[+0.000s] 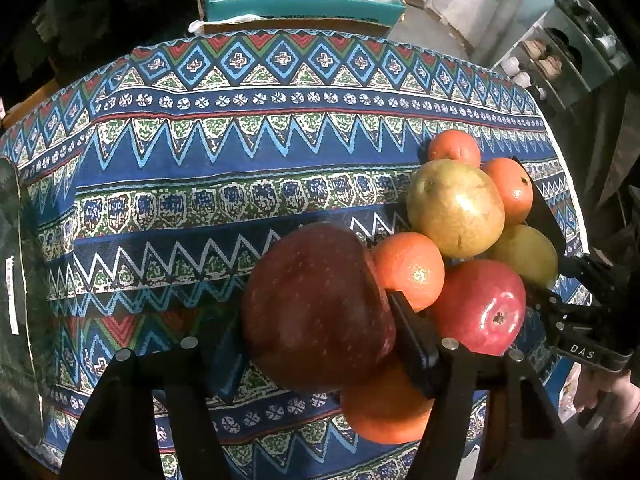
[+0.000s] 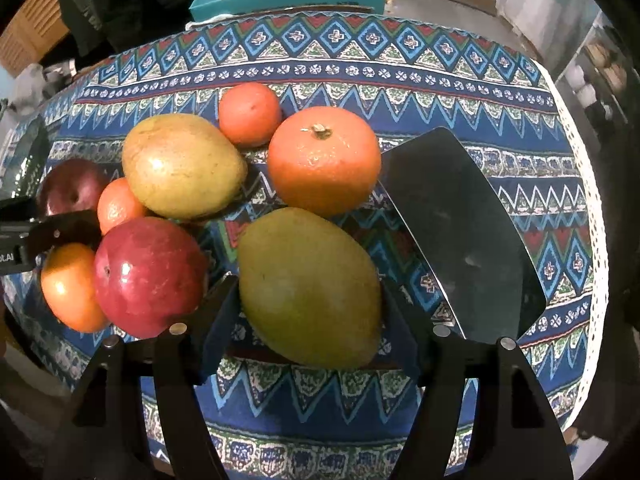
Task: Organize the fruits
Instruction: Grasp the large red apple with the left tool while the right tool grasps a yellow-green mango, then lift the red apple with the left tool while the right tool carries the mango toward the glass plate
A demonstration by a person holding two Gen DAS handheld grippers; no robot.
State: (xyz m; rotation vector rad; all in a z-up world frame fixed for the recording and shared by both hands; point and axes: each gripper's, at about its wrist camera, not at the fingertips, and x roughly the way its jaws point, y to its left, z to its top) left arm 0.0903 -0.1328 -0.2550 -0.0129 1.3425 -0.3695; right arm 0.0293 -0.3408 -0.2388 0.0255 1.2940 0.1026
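Fruits lie in a cluster on the patterned tablecloth [image 1: 200, 152]. In the left wrist view my left gripper [image 1: 316, 320] is shut on a dark red apple [image 1: 316, 304], held just above the cloth, with an orange [image 1: 384, 408] under it. Beside it lie a second red apple [image 1: 484, 308], an orange [image 1: 412, 268] and a yellow-green mango [image 1: 456, 208]. In the right wrist view my right gripper [image 2: 310, 312] is shut on another green mango [image 2: 310, 288]. A large orange [image 2: 324, 160] and a small orange [image 2: 250, 114] lie beyond it.
A teal cardboard box [image 1: 300, 4] with plastic bags stands past the far table edge. A black flat plate [image 2: 460, 232] lies right of the mango. Shelves with bottles [image 1: 560, 56] stand at the far right. A dark green object [image 1: 16, 280] sits at the left table edge.
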